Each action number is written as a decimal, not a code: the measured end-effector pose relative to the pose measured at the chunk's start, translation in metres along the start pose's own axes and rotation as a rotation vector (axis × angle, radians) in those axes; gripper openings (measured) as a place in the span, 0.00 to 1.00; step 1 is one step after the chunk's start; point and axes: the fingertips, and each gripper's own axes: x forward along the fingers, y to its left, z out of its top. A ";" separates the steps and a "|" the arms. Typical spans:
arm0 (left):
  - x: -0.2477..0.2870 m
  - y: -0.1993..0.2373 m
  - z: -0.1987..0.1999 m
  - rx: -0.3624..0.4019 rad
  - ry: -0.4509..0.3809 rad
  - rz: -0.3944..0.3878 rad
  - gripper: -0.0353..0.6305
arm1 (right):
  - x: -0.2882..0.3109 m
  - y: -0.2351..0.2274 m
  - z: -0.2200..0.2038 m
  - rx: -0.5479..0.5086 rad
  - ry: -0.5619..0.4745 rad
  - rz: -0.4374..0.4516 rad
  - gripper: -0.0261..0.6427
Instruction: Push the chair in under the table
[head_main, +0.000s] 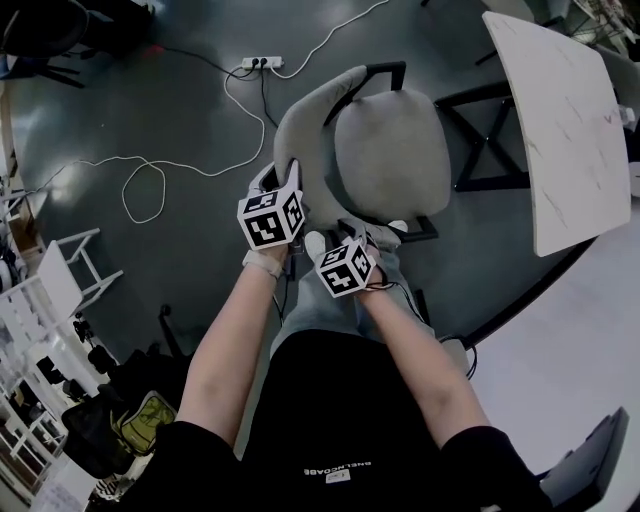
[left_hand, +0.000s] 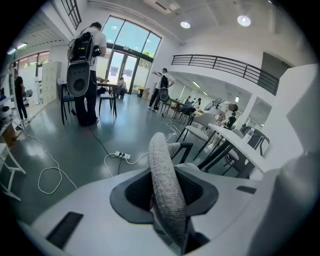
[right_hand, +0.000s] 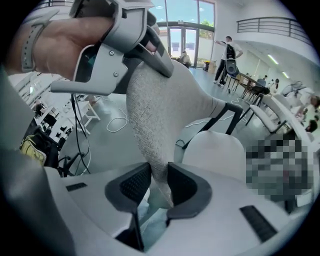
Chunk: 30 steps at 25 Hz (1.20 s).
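Just in front of the person's knees, on the dark floor (head_main: 150, 110), stands the grey chair (head_main: 390, 150). Its seat is on the side of the white table (head_main: 560, 130) and its curved backrest (head_main: 305, 125) is on the side of the person. The chair is not yet under the table top; in the head view the seat lies near the table's black crossed legs (head_main: 490, 130), with a strip of floor between them.

Both grippers are on the backrest. The left gripper (left_hand: 167, 192) sits on the upper rim, where the thin fabric edge runs straight through between its dark pads, and the jaws are narrow and clamp it from both sides. The right gripper (right_hand: 157, 182) sits lower and closer to the person, and points steeply down. Its jaws are also narrow and pinch the lower part of the fabric edge. In the right gripper view the left gripper shows above, held in the person's hand (right_hand: 55, 45), on the top of the same backrest.

Behind the chair a white power strip (head_main: 258, 63) with a long white cable (head_main: 140, 180) lies on the floor
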 end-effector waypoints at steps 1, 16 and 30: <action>0.003 -0.008 0.001 0.000 0.004 0.000 0.22 | -0.003 -0.007 -0.003 0.007 -0.002 -0.009 0.20; 0.058 -0.110 0.012 0.037 0.043 -0.054 0.22 | -0.026 -0.108 -0.034 0.129 0.019 -0.083 0.20; 0.098 -0.198 0.013 0.064 0.049 -0.092 0.23 | -0.049 -0.198 -0.069 0.209 0.044 -0.156 0.20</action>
